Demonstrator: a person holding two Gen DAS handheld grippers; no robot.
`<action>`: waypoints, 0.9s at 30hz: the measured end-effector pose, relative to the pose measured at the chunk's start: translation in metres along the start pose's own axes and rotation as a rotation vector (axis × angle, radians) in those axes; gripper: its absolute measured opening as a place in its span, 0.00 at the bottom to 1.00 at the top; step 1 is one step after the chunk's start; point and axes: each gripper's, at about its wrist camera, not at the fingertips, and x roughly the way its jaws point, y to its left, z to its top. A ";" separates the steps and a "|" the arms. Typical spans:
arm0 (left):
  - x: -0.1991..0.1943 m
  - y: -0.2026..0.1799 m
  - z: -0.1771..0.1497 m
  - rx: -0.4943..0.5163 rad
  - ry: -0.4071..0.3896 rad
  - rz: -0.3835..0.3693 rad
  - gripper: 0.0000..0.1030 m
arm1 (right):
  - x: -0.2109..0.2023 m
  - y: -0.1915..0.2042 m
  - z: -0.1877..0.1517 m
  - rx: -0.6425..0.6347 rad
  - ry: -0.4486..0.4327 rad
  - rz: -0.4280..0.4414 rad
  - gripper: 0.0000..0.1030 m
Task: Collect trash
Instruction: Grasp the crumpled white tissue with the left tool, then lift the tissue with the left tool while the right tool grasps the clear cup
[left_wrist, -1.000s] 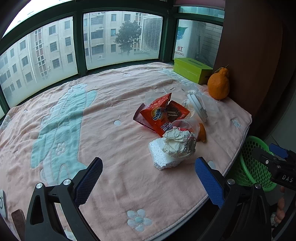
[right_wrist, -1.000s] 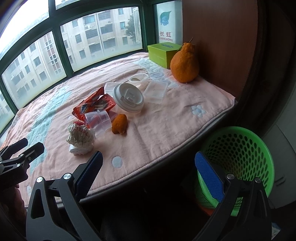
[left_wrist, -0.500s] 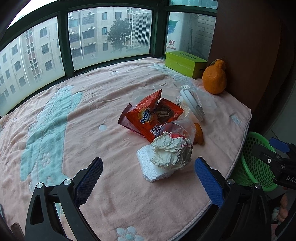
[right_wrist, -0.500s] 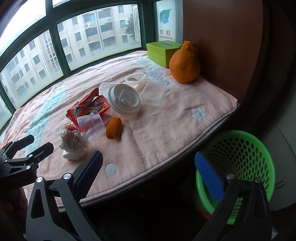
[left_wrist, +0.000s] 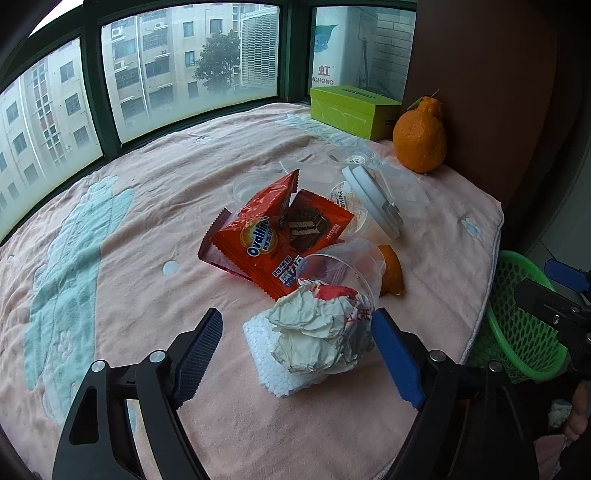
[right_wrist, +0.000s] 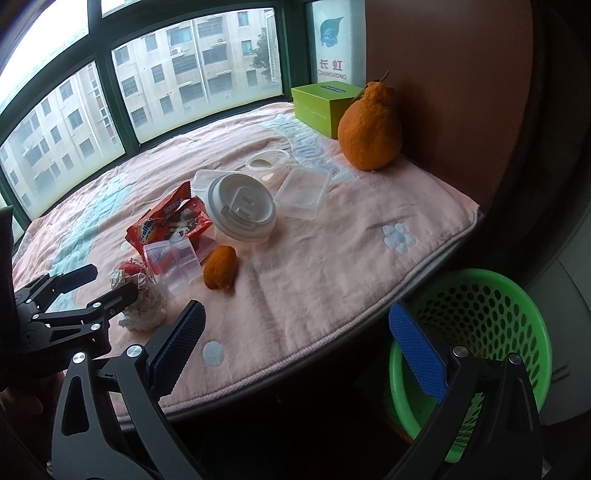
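left gripper: jaws apart and just been closing in; paper wad sits between them. Right pad looks at or just beside the wad's edge, left pad clearly off it. No grip visible.
paper wad: crumpled white paper with red print, lying on top of a foam block, at the near end of the trash pile.
right gripper: jaws wide, nothing between them; hangs over the near cloth edge, with the bin behind its right pad.
bin: green mesh basket, below and off the right edge of the surface; well apart from the wad.
cloth: pink with teal pattern, covers the surface under all the trash.
wrapper: orange snack bag, just behind the wad.
clear cup: on its side, touching the wad's far side.
peel: orange piece, right of the clear cup.
lidded cup: white lid, tipped over, behind the wrapper.
far corner: whole orange fruit beside a green box.
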 end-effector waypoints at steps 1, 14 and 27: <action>0.002 0.000 0.000 -0.002 0.005 -0.016 0.72 | 0.001 0.001 0.000 -0.002 0.002 0.002 0.96; -0.005 0.009 -0.004 -0.018 -0.024 -0.111 0.41 | 0.007 0.015 0.002 -0.033 0.008 0.071 0.96; -0.058 0.064 -0.001 -0.187 -0.127 -0.131 0.41 | 0.034 0.059 0.008 -0.130 0.030 0.209 0.95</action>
